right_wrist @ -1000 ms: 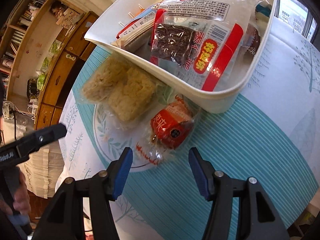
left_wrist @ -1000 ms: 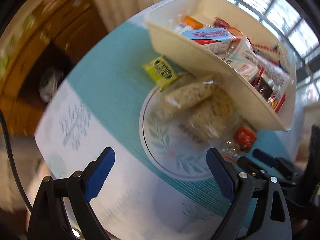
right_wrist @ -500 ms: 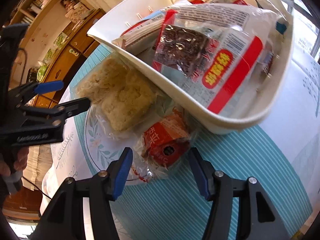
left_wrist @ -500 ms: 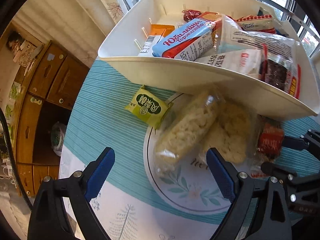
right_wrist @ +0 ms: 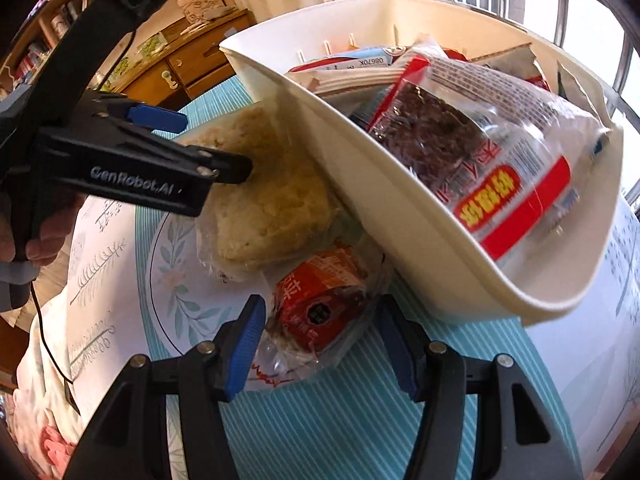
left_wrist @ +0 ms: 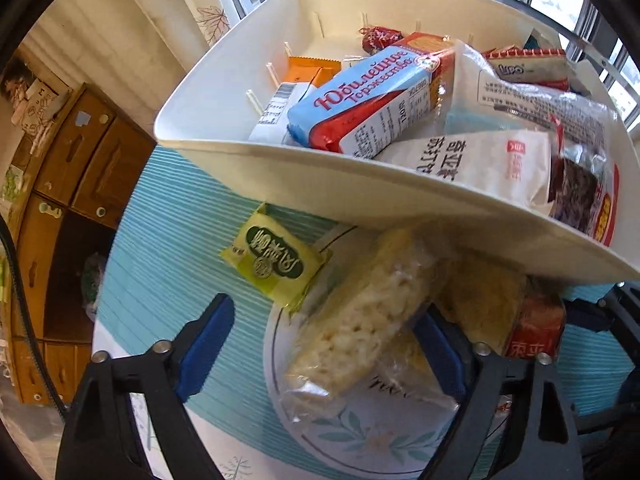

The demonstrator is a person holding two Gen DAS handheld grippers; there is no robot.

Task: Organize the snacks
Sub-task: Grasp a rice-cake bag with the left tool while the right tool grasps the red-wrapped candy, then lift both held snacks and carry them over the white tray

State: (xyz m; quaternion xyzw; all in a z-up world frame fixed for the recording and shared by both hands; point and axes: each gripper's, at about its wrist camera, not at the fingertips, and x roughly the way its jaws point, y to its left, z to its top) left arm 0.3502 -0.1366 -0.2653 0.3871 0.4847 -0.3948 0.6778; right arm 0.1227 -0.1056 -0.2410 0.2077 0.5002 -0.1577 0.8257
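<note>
Left claw (left_wrist: pixel 324 344) has just been closing, still released, straddling the rice cracker pack (left_wrist: pixel 360 320) whose long axis runs diagonally on the plate (left_wrist: pixel 360 440); right claw (right_wrist: pixel 320 340), also released, brackets the red snack (right_wrist: pixel 320 300).

Both wrist cameras look steeply down, close over the floral plate (left_wrist: pixel 372 432) and white bin (left_wrist: pixel 360 196). The left wrist view faces it from the plate's near-left side, the right wrist view from its right; the 2 views share plate (right_wrist: pixel 168 268), bin (right_wrist: pixel 404 216) and rice cakes (left_wrist: pixel 360 320).
</note>
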